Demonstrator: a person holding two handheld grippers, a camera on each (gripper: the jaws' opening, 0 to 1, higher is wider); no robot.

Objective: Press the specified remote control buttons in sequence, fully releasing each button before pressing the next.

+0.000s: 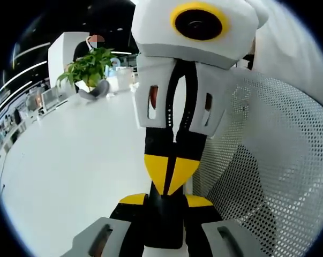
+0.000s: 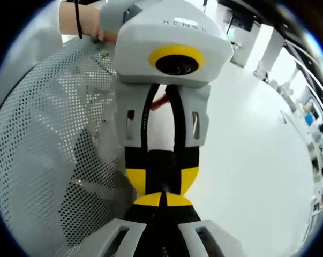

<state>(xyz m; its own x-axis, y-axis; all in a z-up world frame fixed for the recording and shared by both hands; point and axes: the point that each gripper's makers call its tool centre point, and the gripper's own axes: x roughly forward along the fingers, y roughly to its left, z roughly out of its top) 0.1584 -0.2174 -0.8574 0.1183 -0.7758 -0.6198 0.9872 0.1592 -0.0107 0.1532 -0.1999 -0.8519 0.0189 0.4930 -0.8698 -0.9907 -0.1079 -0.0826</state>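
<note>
Spreading under both views, a white table (image 1: 70,160) takes up the most room, with shelves and counters at its far edge. Next in size is a curved white perforated mesh panel (image 1: 279,150). It stands to the right in the left gripper view and to the left in the right gripper view, close beside both tools.

The two tongs face each other nose to nose. The right gripper (image 1: 169,179) has its yellow tips pressed together with only a thin seam between them, and nothing is held. The left gripper (image 1: 166,201) has its yellow tips a little apart (a narrow gap, dark inside), and the right gripper's closed nose sits at that gap, touching or nearly so.

Far across the table a grey pot (image 1: 97,90) holds a leafy green plant (image 1: 89,67), and a seated person (image 1: 86,48) is just behind it.

A bare forearm (image 2: 78,19) lies along the mesh panel's far edge in the right gripper view.

Where the remote control lies relative to either pair of tongs I cannot tell.
</note>
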